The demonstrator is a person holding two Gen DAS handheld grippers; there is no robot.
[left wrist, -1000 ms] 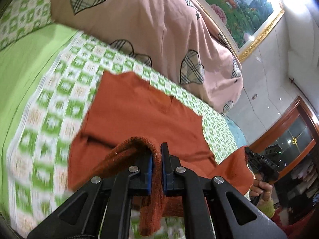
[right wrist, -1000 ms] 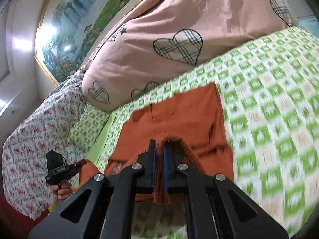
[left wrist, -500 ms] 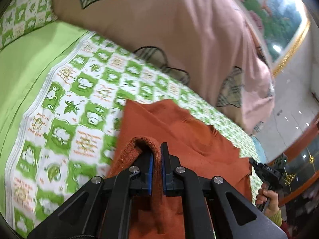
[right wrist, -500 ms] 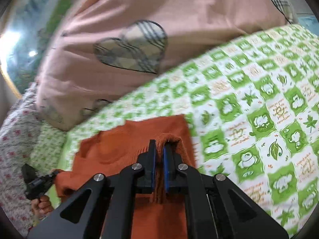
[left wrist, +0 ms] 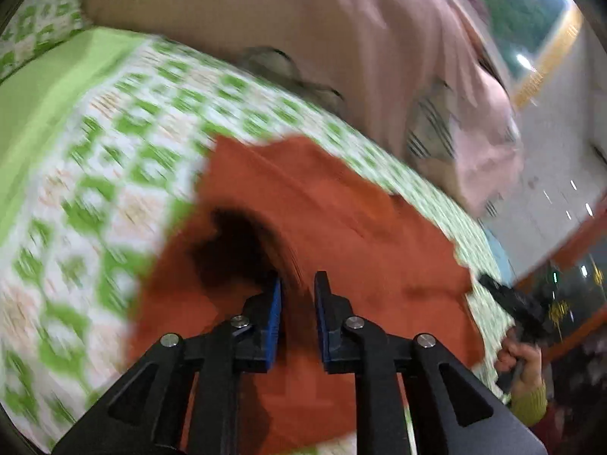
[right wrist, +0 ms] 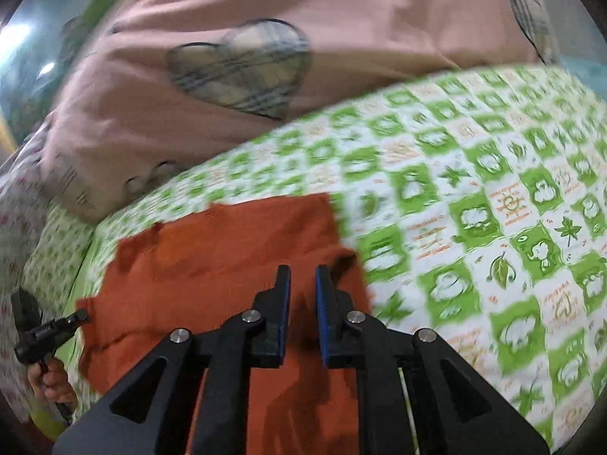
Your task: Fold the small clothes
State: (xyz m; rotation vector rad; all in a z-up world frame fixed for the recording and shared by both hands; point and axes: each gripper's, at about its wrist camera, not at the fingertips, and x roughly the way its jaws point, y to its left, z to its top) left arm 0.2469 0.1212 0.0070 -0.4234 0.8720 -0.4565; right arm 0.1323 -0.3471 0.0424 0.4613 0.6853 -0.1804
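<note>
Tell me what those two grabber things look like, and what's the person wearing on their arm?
Both are matte black plastic. The left gripper and right gripper each have two flat fingers lined with blue pads, on angled black struts with triangular cutouts, joined by round silver bolts. No cables or markings show. At the wrist of the right hand is a yellow-green knitted cuff.
</note>
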